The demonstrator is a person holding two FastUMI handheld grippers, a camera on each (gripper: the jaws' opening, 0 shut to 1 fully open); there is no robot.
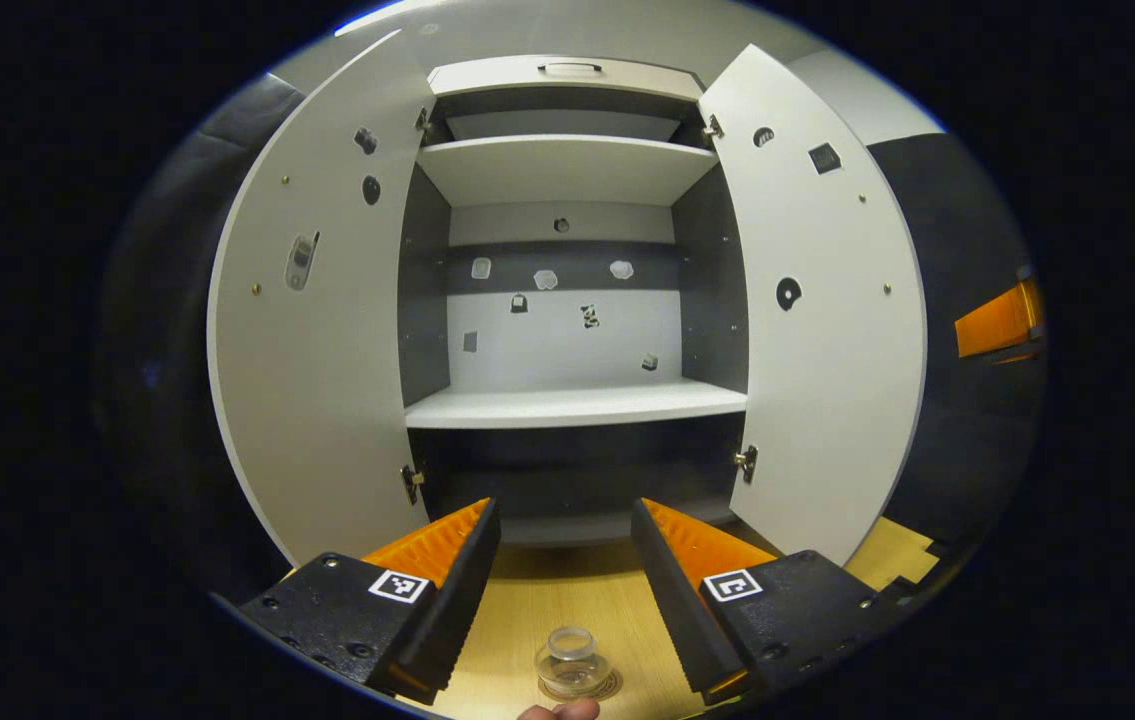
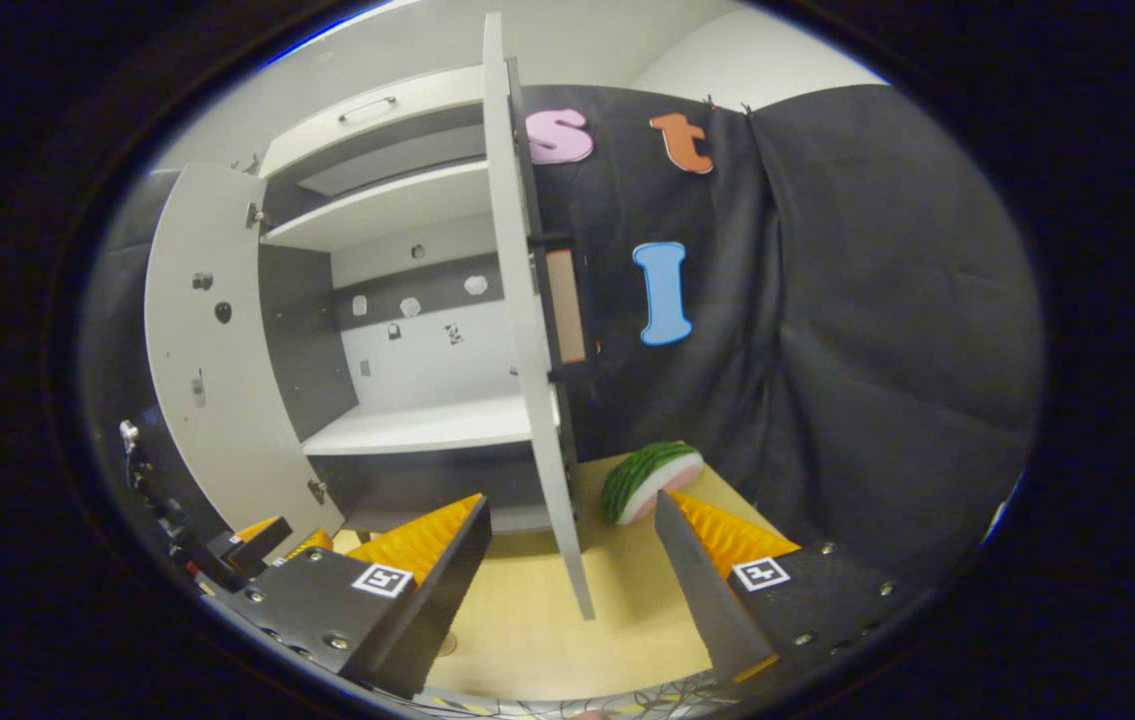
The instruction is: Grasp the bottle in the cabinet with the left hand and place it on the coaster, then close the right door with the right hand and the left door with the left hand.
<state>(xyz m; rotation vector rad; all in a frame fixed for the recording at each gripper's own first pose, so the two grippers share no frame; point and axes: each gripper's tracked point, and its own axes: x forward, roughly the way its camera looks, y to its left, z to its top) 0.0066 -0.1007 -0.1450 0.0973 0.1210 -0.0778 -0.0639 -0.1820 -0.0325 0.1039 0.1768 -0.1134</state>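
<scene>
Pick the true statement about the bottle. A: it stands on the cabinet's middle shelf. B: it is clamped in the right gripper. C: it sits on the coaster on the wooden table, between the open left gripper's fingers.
C: the left gripper view shows the bottle on the coaster, below the open left gripper, untouched.

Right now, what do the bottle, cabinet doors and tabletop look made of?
Bottle: clear glass or hard plastic, glossy; the coaster shows through it.
Cabinet doors: matte white laminated board, probably; flat, with metal hinges.
Tabletop: light wood or wood-look laminate, faint grain.
</scene>
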